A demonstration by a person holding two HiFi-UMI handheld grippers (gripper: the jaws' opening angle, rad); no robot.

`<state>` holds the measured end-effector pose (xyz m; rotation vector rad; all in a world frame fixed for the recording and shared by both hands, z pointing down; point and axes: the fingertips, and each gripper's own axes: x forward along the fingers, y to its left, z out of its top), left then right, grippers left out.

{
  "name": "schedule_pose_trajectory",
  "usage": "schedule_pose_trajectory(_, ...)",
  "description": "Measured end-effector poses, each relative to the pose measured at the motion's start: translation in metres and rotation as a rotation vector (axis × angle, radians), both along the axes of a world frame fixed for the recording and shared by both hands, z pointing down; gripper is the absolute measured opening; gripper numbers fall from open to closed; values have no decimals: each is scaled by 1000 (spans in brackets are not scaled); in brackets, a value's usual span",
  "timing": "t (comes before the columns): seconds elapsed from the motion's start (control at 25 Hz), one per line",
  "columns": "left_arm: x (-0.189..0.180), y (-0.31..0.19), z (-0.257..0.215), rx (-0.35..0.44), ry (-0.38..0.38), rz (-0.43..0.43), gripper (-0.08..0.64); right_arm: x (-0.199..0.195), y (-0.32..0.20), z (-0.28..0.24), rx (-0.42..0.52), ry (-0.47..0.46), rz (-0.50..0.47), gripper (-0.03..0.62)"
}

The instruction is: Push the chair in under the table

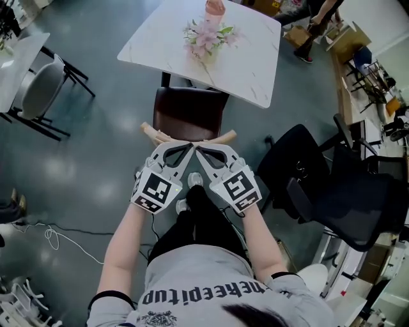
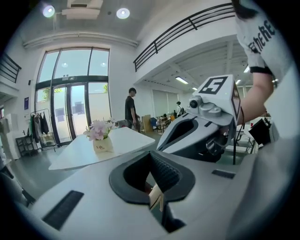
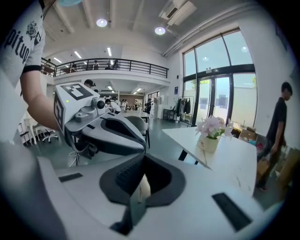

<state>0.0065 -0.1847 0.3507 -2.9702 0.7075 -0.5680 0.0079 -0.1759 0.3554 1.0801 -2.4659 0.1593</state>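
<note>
"So where is the chair [image 1: 190,113] sitting?"
"Its seat is tucking partly under the near edge of the white desk [image 1: 160,38]."
"And the grippers?"
"The left gripper [image 1: 190,148] and right gripper [image 1: 199,151] are hovering tip to tip over the backrest [image 1: 151,132], fingers pressing fully together, gripping nothing."

The floor [image 1: 96,147] is dark grey and glossy, and a white cable [image 1: 53,237] loops across it. A black office chair [image 1: 345,191] stands at the right, a grey chair [image 1: 39,89] at the left. Tall windows [image 2: 70,93] let daylight in. The walls [image 2: 122,70] are white. Round ceiling lights [image 2: 123,13] glow, and a black railing [image 3: 108,65] lines an upper gallery.
</note>
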Motion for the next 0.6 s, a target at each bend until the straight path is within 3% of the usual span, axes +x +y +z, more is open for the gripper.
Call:
schedule_pose_trajectory(0.36, -6, 17, -71, 52, 172, -39, 15, 1, 22, -58, 101, -114, 47, 11)
schedule_pose_trajectory(0.6, -10, 30, -97, 70, 236, -45, 15, 1, 33, -84, 145, -150, 50, 11)
